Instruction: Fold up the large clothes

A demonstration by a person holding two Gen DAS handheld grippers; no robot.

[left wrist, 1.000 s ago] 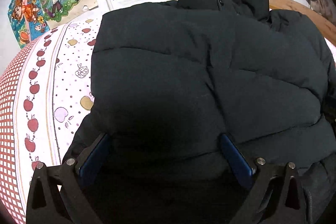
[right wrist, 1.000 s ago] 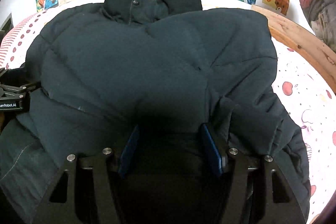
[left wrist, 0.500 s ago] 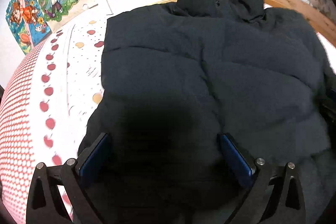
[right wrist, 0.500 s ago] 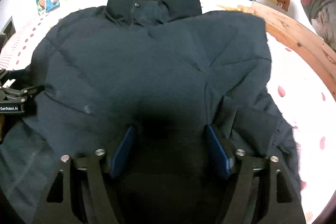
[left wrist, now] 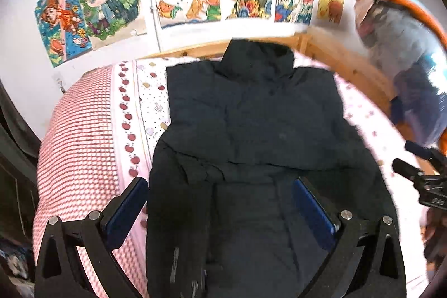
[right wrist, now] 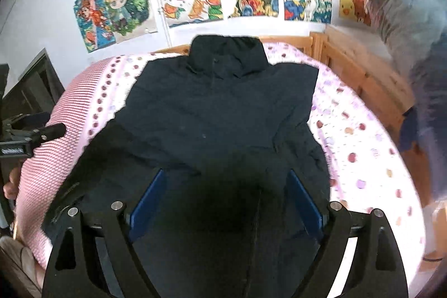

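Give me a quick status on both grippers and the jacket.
Left hand-held gripper open, empty. Right hand-held gripper open, empty. Black puffer jacket flat on the bed, collar toward the wall, not yet folded in half. Nothing lying on it.

Both the left gripper [left wrist: 220, 203] and the right gripper [right wrist: 225, 197] are matte black frames with triangular cut-outs and round silver screw heads, each carrying two flat fingers [left wrist: 125, 207] faced with blue pads, and white lettering, blurred, marks the body of the left one in the right wrist view.
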